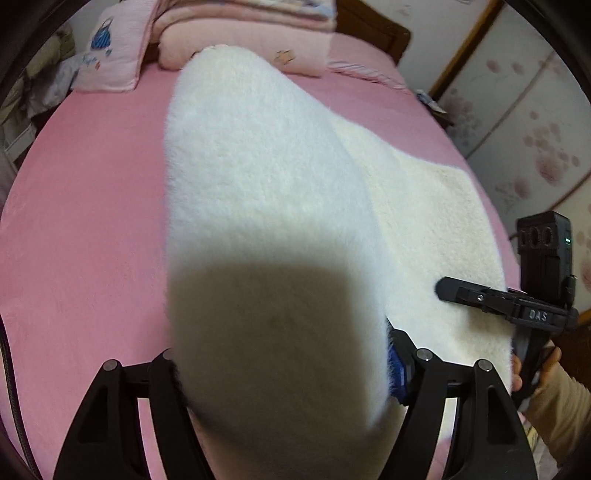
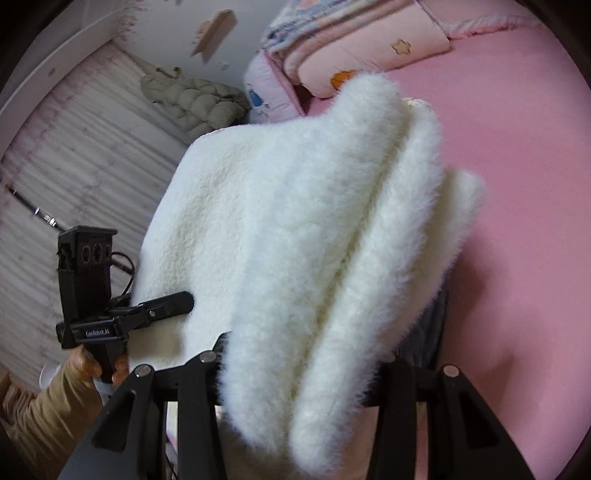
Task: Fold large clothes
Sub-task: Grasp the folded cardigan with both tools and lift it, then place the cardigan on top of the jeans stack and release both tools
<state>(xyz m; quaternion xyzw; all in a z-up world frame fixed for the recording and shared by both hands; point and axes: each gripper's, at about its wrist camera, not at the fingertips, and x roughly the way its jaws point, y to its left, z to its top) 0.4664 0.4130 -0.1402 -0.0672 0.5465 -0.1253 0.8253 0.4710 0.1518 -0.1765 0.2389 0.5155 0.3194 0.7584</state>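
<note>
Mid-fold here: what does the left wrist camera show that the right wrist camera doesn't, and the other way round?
Only the left wrist view shows the floral sliding doors, the wooden headboard and the right gripper reaching in over the flat part of the white garment.

Only the right wrist view shows the beige padded jacket, the ribbed wall and the left gripper from outside, resting on the fleece.

Both show the fluffy garment bunched between that camera's own fingers, the pink bed sheet and the folded pink quilt.
</note>
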